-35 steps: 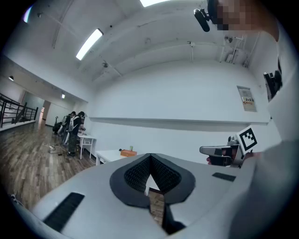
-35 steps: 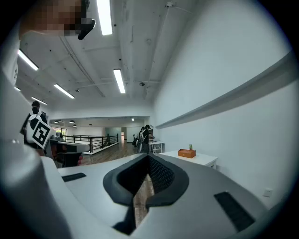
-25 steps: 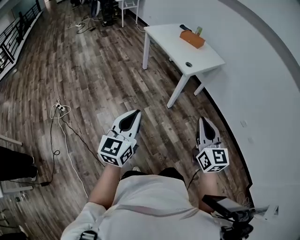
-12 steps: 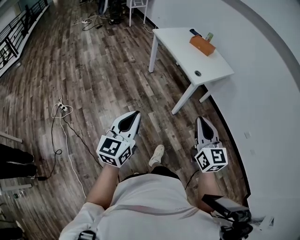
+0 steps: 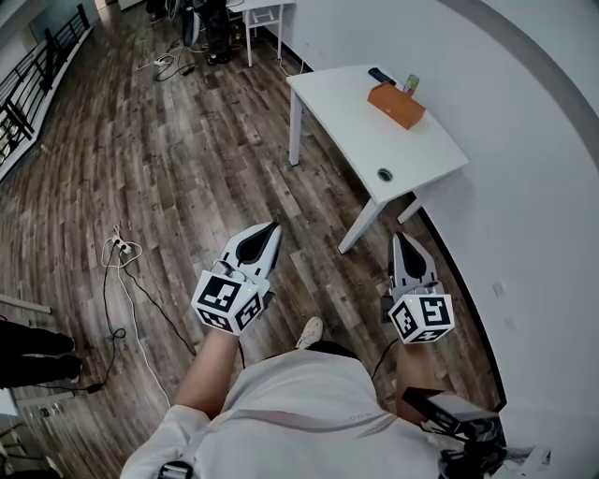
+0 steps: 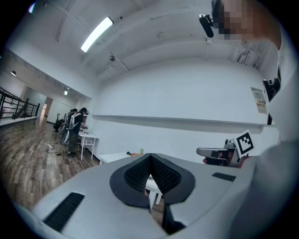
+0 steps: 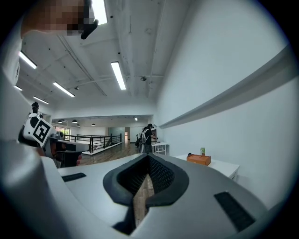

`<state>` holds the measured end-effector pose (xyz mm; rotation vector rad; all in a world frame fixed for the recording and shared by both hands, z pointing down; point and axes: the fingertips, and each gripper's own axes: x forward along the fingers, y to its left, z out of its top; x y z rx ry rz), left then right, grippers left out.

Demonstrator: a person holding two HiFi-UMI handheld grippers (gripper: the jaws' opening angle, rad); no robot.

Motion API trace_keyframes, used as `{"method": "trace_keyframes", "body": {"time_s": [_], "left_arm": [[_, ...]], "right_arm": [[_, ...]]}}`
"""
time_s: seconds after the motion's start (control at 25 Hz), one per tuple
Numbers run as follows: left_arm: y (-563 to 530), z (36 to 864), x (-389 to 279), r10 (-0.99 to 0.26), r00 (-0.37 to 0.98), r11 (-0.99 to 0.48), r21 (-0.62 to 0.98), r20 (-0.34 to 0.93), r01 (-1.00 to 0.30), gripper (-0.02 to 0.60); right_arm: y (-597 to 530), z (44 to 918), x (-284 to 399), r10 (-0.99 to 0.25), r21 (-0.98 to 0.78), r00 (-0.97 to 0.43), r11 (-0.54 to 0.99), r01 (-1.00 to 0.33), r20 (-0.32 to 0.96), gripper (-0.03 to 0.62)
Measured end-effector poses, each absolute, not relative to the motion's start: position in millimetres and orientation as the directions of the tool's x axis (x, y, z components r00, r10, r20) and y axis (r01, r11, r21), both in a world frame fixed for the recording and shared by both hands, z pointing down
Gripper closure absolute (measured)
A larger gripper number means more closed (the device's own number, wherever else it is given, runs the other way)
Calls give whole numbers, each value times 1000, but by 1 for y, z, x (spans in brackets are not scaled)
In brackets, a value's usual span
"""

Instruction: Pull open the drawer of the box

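Observation:
The orange box [image 5: 397,104] lies on a white table [image 5: 365,140] by the curved wall, well ahead of me; its drawer cannot be made out from here. A green can [image 5: 412,84] and a dark flat object [image 5: 381,75] stand just behind it. My left gripper [image 5: 272,227] and right gripper [image 5: 401,239] are held at waist height over the wooden floor, both shut and empty, far short of the table. In the right gripper view the box [image 7: 198,159] shows beyond the shut right gripper [image 7: 148,159]. The left gripper [image 6: 150,158] points toward the table [image 6: 117,157].
White cables and a power strip [image 5: 117,245] trail across the floor at left. A railing [image 5: 23,103] runs along the far left. People stand at a second white table [image 5: 257,11] at the far end. My shoe [image 5: 309,330] shows between the grippers.
The view has shifted as the person steps forward: the table with the box sits a little nearer, and a shoe has appeared. Both grippers keep the same shut pose.

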<state>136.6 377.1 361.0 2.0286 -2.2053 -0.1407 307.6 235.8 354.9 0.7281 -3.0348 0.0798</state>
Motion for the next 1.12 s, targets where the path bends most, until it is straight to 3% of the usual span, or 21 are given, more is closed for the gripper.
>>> {"method": "trace_keyframes", "body": {"time_s": [0.68,1.12], "left_arm": [[223,379,68,-994,-69,81,149,89,-985,572],[139,380,-87,-998,12,-3,171,54,-985,574]], "right_arm": [[85,389,241,-465,-93,-883,878,-470,64,591],[13,382,99,-538,-36,-840,840,-541,76,591]]}}
